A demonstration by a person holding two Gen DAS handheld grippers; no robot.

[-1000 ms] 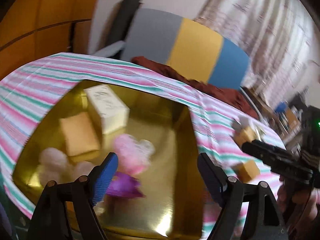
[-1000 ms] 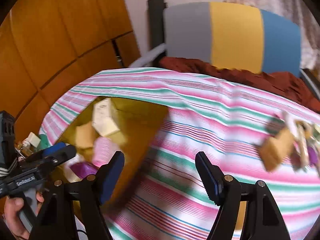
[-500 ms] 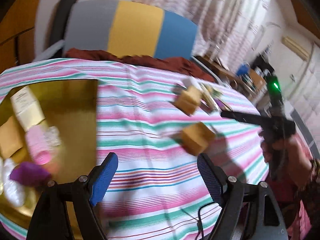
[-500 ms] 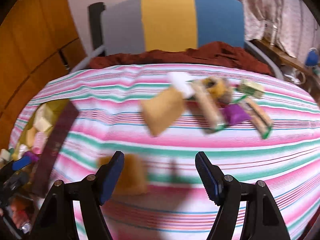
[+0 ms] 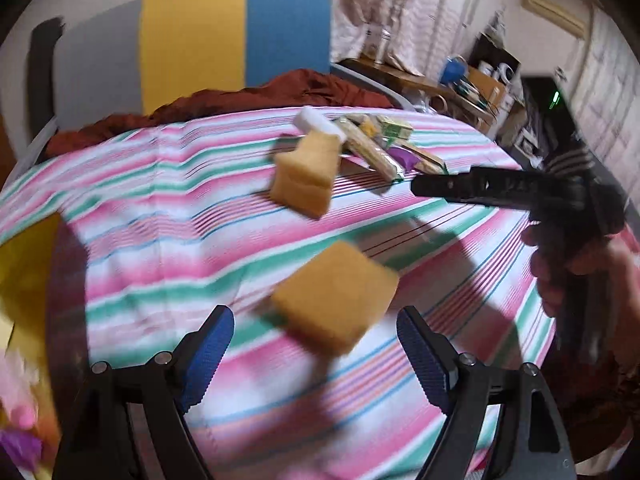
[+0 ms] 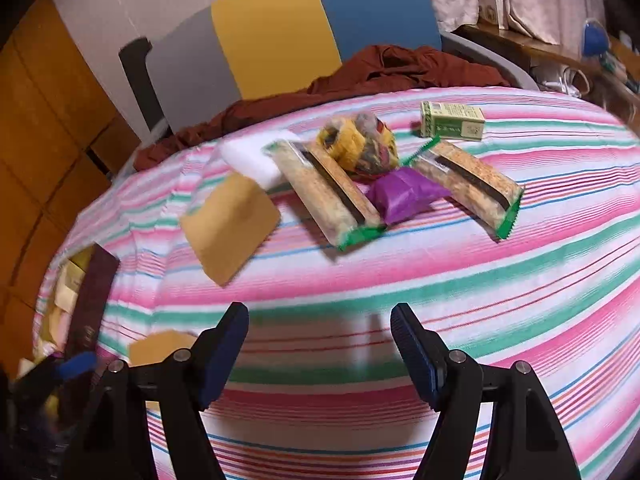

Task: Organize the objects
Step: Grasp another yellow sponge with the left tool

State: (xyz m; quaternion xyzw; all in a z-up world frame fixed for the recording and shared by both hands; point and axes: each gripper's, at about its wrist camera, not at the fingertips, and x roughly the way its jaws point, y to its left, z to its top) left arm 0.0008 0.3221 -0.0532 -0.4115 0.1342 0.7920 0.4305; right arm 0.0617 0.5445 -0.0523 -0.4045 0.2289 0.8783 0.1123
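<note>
Two tan sponge blocks lie on the striped cloth: one (image 5: 334, 295) near, one (image 6: 230, 226) farther, just beside a white block (image 6: 256, 156). Behind it cluster two long cracker packs (image 6: 328, 190) (image 6: 468, 184), a purple pouch (image 6: 404, 192), a yellow wrapped bundle (image 6: 358, 146) and a green carton (image 6: 452, 120).

Pretty warm, dimmish indoor light here, and we get heavy fisheye bending plus black vignette in the corners. Motion blur smears the orange sponge (image 5: 334, 296) and the striped sheet (image 5: 168, 216) in the left view. We see soft shadows on the sheet; the snack bars (image 6: 328, 192) look sharper.
</note>
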